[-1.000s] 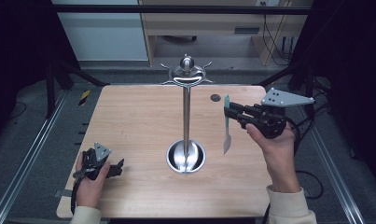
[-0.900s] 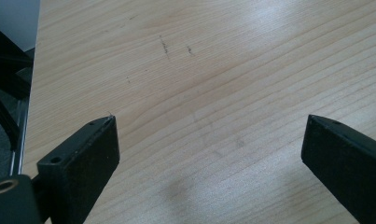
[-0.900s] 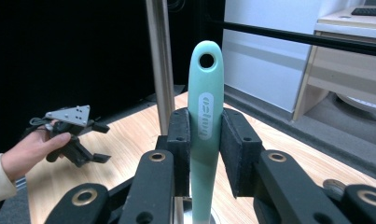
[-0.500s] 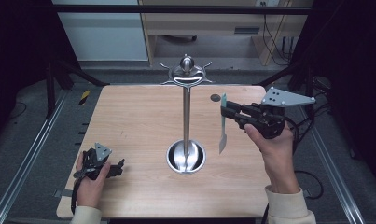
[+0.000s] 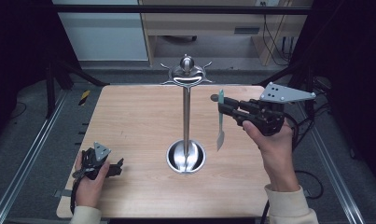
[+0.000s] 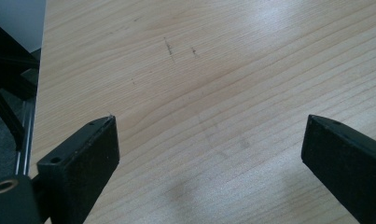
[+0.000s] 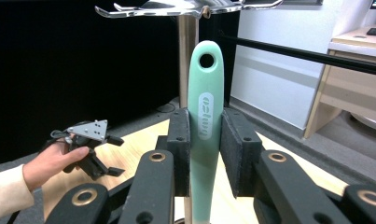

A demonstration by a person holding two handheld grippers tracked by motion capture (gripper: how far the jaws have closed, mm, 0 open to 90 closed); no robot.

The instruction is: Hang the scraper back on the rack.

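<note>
A metal stand (image 5: 186, 116) rises from a round base (image 5: 186, 157) at the table's middle, with curved hooks (image 5: 186, 70) around its top. My right gripper (image 5: 221, 108) hovers just right of the pole, shut on a utensil (image 5: 220, 122) that hangs blade-down. In the right gripper view the pads clamp its mint-green handle (image 7: 205, 93) upright, hanging hole at the top, below the hooks (image 7: 185, 7). My left gripper (image 5: 116, 165) rests at the table's front left, open over bare wood (image 6: 223, 70), with nothing between its jaws.
A small dark disc (image 5: 214, 98) lies on the wooden table (image 5: 129, 121) just behind the utensil. Metal frame rails run along both sides of the table. A desk and cables stand beyond the far edge.
My right gripper has carried the utensil a little left, closer to the stand's pole. The left gripper has stayed still.
</note>
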